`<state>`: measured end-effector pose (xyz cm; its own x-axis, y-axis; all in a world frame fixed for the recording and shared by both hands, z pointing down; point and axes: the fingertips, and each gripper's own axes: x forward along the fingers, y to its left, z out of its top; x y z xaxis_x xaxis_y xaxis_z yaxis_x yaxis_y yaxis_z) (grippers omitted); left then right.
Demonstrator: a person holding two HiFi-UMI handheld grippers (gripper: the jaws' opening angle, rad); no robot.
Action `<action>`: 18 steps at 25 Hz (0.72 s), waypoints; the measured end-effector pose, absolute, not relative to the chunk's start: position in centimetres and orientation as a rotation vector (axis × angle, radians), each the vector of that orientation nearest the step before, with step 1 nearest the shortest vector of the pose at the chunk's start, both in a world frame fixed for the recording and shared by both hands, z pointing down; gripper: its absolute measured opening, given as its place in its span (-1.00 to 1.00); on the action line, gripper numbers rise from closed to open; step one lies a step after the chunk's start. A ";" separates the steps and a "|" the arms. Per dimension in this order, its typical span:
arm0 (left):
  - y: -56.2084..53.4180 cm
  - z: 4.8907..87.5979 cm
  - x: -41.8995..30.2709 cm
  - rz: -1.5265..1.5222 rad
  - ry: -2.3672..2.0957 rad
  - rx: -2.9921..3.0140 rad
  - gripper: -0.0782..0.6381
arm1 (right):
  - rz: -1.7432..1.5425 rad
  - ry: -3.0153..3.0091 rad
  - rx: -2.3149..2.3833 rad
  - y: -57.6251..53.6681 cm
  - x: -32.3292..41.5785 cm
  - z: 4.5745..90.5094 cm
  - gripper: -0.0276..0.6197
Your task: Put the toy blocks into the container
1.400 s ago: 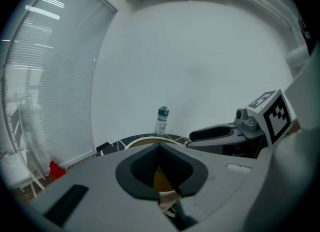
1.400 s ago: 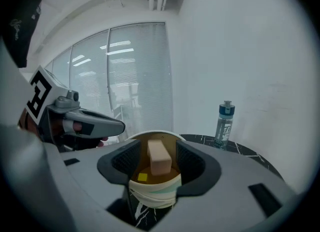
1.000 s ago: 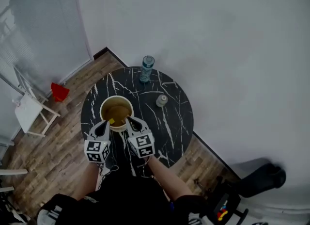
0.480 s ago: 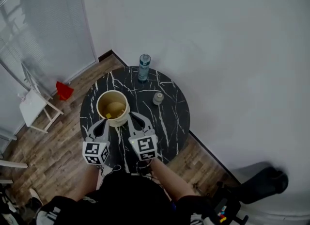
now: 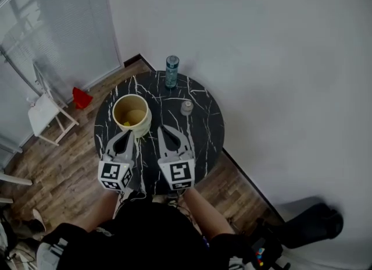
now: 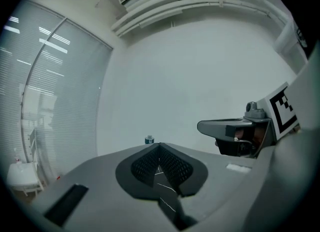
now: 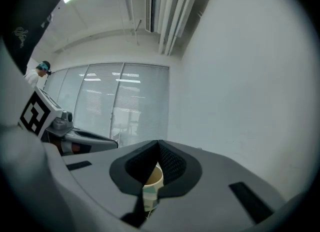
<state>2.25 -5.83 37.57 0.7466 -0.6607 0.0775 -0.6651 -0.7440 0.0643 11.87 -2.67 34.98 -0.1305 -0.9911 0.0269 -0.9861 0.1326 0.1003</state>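
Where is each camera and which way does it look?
Head view: on the person's head, looking down at the table; left gripper and right gripper show.
Left gripper view: on the left gripper, facing the bottle; shut jaws show.
Right gripper view: on the right gripper, facing the container; shut jaws show.
Shared: each gripper view shows the other gripper.

white wall (image 5: 261, 59), wood floor (image 5: 61, 167), white chair (image 5: 49, 110)

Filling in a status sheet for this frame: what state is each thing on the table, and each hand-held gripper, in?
Left hand-held gripper: shut, empty.
Right hand-held gripper: shut, empty.
Container: upright, open-topped, a yellow block inside.
Bottle: upright.
Small grey jar: upright, standing apart from the others.
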 end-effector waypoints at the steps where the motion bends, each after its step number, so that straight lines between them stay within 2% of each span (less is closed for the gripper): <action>1: -5.3 37.2 2.4 0.070 -1.090 2.856 -0.79 | -0.101 -2.296 2.013 -2.0 12.1 34.6 -0.92; 18: -1.8 33.7 4.6 0.041 -1.143 2.919 -0.79 | -0.258 -2.310 2.012 2.3 14.7 31.0 -0.92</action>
<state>4.61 -1.84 33.65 0.7338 -0.6789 0.0269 -0.6790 -0.7341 -0.0038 14.65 2.25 30.98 -0.1422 -0.9881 -0.0589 -0.9767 0.1304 0.1703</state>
